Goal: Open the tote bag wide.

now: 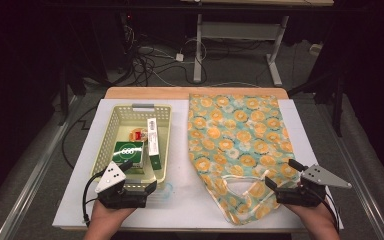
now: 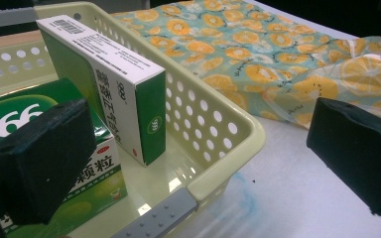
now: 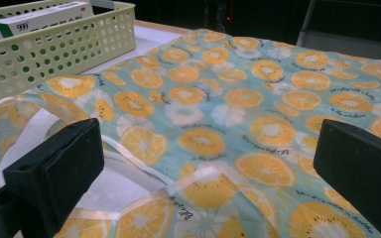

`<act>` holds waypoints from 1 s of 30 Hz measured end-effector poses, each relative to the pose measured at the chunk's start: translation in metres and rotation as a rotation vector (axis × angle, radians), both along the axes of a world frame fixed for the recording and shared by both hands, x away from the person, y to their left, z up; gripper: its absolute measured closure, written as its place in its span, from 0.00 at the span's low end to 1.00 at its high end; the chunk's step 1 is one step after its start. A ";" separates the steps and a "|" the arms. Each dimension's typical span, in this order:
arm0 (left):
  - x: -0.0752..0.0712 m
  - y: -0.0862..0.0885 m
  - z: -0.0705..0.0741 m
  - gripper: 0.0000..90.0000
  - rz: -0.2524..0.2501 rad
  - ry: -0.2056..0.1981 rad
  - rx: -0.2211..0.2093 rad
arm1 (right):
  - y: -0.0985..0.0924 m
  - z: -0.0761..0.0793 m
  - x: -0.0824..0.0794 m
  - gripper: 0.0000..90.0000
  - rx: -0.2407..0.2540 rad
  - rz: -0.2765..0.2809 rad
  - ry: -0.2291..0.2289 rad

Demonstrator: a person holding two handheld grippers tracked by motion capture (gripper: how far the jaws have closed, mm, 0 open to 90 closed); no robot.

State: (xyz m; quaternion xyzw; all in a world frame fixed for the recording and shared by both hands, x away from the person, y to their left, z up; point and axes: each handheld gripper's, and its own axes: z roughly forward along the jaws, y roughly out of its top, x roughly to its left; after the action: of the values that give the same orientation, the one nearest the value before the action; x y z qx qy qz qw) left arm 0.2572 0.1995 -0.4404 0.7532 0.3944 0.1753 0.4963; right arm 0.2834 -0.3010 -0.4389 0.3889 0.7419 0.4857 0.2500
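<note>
A pale yellow perforated basket [image 1: 115, 125] stands on the left of the white table. It holds a green box marked 666 [image 1: 128, 151], a long white and green box [image 1: 153, 142] and a small red and orange packet [image 1: 138, 134]. A thin bag printed with orange slices [image 1: 240, 145] lies flat on the right, handles toward me. My left gripper [image 1: 139, 176] is open at the basket's near right corner; its own view has the basket rim [image 2: 248, 144] between the jaws and the green box [image 2: 10, 124] behind the left jaw. My right gripper [image 1: 283, 173] is open just above the bag's handles [image 3: 144, 168].
The white table top [image 1: 190, 200] has bare room between basket and bag, with a faint blue smudge [image 2: 243, 198] by the basket corner. A wooden strip [image 1: 145, 93] runs along the far edge. Beyond it are cables [image 1: 150, 60] and a desk frame [image 1: 198, 45] on the floor.
</note>
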 end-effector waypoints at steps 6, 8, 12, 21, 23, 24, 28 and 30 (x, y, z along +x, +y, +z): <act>0.000 -0.002 -0.001 0.00 -0.006 0.003 0.004 | -0.001 0.000 0.000 0.00 0.001 -0.006 -0.002; 0.000 -0.002 0.000 0.00 -0.006 0.001 0.004 | -0.001 0.001 -0.001 0.00 0.002 -0.006 -0.004; -0.002 -0.001 0.000 0.00 0.001 -0.004 0.002 | 0.000 0.001 0.000 0.00 0.002 -0.005 -0.004; -0.002 -0.002 0.000 0.00 0.013 0.002 0.019 | 0.004 0.009 -0.005 0.00 0.002 0.000 -0.024; -0.002 -0.002 0.001 0.00 0.022 -0.006 0.035 | 0.006 0.009 -0.005 0.00 -0.003 0.007 -0.024; -0.002 -0.003 0.002 0.00 0.034 -0.014 0.047 | 0.006 0.009 -0.005 0.00 -0.002 0.012 -0.020; -0.001 -0.005 0.003 0.00 0.039 -0.020 0.044 | 0.011 0.010 -0.004 0.00 0.000 0.024 -0.018; 0.000 -0.006 0.006 0.00 0.033 -0.014 0.038 | 0.015 0.011 -0.006 0.00 0.003 0.036 -0.018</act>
State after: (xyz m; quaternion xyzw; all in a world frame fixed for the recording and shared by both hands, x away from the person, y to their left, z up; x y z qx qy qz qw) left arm 0.2570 0.1940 -0.4348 0.7548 0.3998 0.1961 0.4817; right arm 0.2772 -0.2863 -0.4277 0.3718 0.7456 0.4947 0.2471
